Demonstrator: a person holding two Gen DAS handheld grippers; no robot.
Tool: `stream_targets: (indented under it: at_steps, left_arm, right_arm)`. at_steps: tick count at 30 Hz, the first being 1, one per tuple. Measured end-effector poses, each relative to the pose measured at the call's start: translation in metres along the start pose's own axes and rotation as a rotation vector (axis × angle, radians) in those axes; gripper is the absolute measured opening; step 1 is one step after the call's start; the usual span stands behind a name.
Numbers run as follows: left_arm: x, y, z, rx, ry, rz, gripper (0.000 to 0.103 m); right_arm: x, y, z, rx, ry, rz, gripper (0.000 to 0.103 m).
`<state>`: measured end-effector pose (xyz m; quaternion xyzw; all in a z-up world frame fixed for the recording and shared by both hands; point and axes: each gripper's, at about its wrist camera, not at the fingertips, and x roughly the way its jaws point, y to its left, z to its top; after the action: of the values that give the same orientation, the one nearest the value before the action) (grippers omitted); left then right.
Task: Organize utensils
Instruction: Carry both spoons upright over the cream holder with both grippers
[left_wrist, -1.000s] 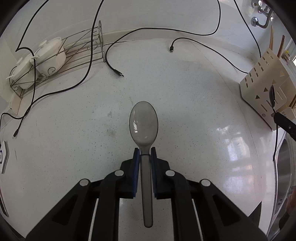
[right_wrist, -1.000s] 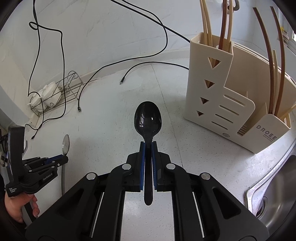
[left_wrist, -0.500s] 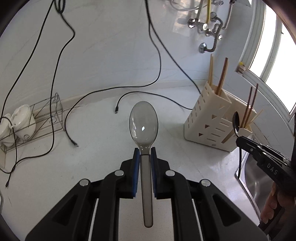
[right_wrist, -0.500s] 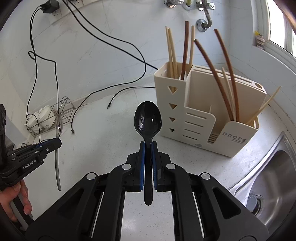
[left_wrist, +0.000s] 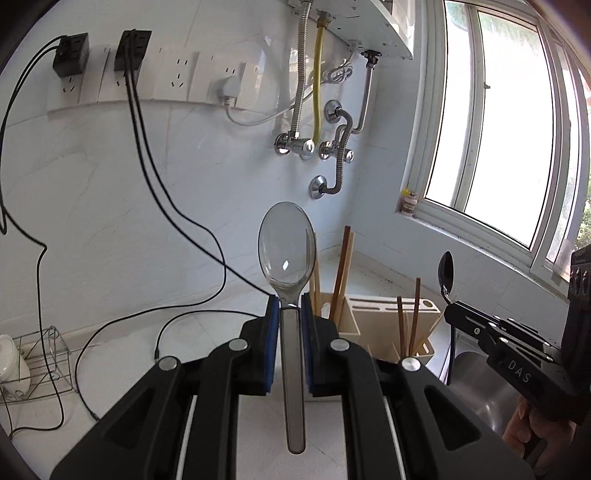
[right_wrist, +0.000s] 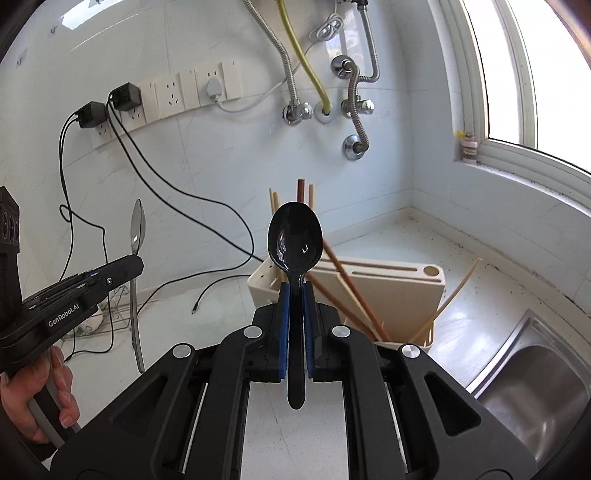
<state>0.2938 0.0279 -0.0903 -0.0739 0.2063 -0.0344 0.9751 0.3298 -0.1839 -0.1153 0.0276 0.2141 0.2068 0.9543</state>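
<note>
Left gripper (left_wrist: 287, 310) clamps a clear spoon (left_wrist: 286, 254); right gripper (right_wrist: 295, 295) clamps a black spoon (right_wrist: 294, 240), cream utensil holder (right_wrist: 399, 286) just beyond both.

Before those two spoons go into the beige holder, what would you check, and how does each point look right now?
1. Left tool gripping the clear spoon: ok, pads closed on its neck.
2. Right tool gripping the black spoon: ok, pads closed on its neck.
3. Spoons clear of each other: ok, the two are apart in both views.
4. Beige holder within sight ahead: ok, it stands on the counter beyond both tools.
5. Free room among the chopsticks in the holder: cannot tell, the tools hide most of its compartments.
6. Spoons pointed handle-down for insertion: not ok, the bowls point forward and up.
</note>
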Motion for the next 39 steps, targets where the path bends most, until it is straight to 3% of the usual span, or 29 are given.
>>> stream_targets:
  at_steps: [8,15,24,39]
  left_arm:
    - [0.02,-0.021,0.036,0.018,-0.17,-0.068,0.012]
    - [0.043,-0.027,0.037,0.013,-0.232,-0.101,0.012]
    - [0.075,-0.025,0.032,0.009,-0.234,-0.111,0.012]
    - [0.099,-0.031,0.025,0.017,-0.218,-0.088,0.012]
  right_arm:
    - [0.002,-0.034,0.017,0.0,-0.136,-0.04,0.007]
    - [0.018,-0.054,0.015,0.008,-0.191,-0.079,0.007]
    - [0.036,-0.061,0.002,-0.008,-0.252,-0.129,0.007]
    - [0.053,-0.076,-0.012,0.024,-0.251,-0.154,0.007]
